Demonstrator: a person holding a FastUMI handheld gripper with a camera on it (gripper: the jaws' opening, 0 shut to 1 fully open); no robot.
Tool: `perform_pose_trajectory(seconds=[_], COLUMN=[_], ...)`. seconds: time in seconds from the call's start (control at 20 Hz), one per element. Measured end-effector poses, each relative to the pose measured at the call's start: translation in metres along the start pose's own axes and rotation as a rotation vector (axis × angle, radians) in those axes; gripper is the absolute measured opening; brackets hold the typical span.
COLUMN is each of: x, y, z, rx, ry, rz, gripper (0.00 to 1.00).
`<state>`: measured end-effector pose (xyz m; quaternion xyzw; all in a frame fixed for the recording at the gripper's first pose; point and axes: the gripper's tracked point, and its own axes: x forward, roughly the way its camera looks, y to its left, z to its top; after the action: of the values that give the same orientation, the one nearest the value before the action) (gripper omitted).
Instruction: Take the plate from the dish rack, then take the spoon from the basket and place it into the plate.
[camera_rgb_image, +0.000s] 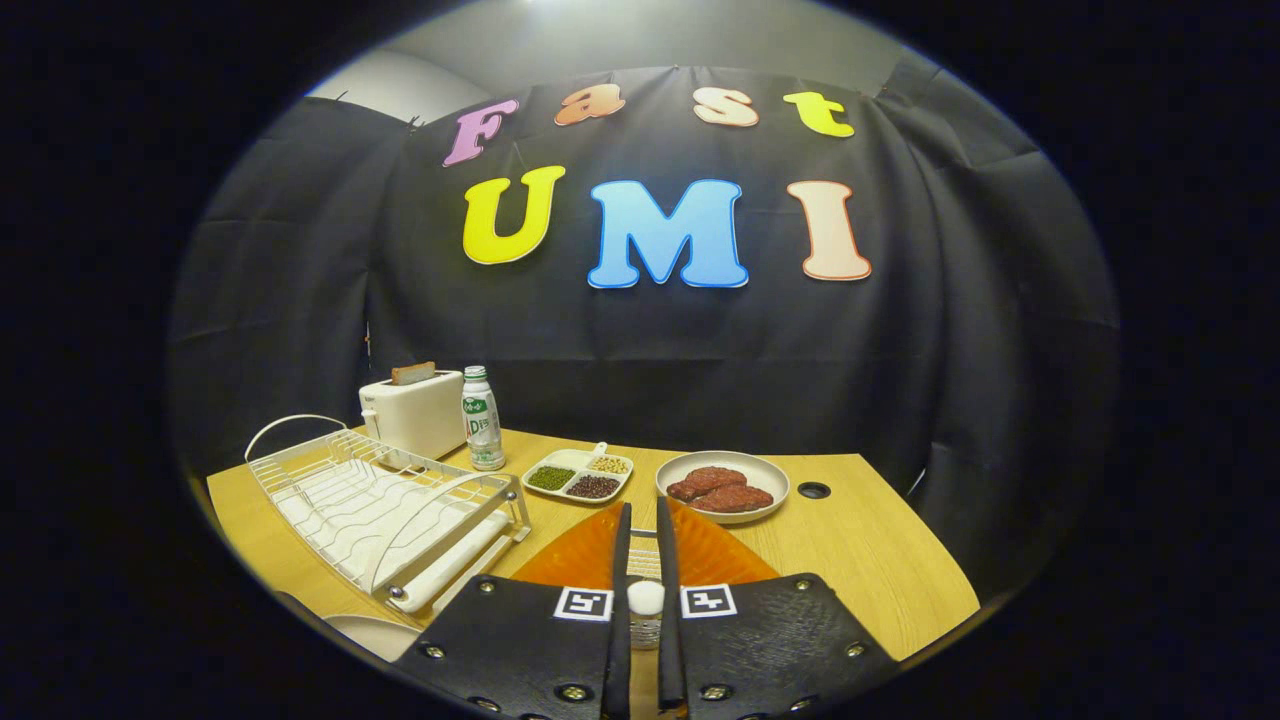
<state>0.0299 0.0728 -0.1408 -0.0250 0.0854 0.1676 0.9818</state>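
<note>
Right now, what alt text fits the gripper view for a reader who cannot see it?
The claw holds an orange plate edgewise between its nearly closed fingers above a wooden table. Beyond sit a white dish rack, a toaster, a bottle, a divided dish and a bowl.

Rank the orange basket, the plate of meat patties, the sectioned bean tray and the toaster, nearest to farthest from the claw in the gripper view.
The claw has its fingers nearly shut, with a narrow gap.
1. Orange basket, directly under the fingers.
2. Plate of meat patties and sectioned bean tray, just ahead on either side; too close to call.
3. Toaster, far back beside the bottle.
</note>
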Motion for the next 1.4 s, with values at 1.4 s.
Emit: perform_pose_trajectory(seconds=[1.4], x=[-0.128], y=[0.117], z=[0.013], rx=[-0.077], ry=[0.274], rz=[0.135], gripper=[0.1])
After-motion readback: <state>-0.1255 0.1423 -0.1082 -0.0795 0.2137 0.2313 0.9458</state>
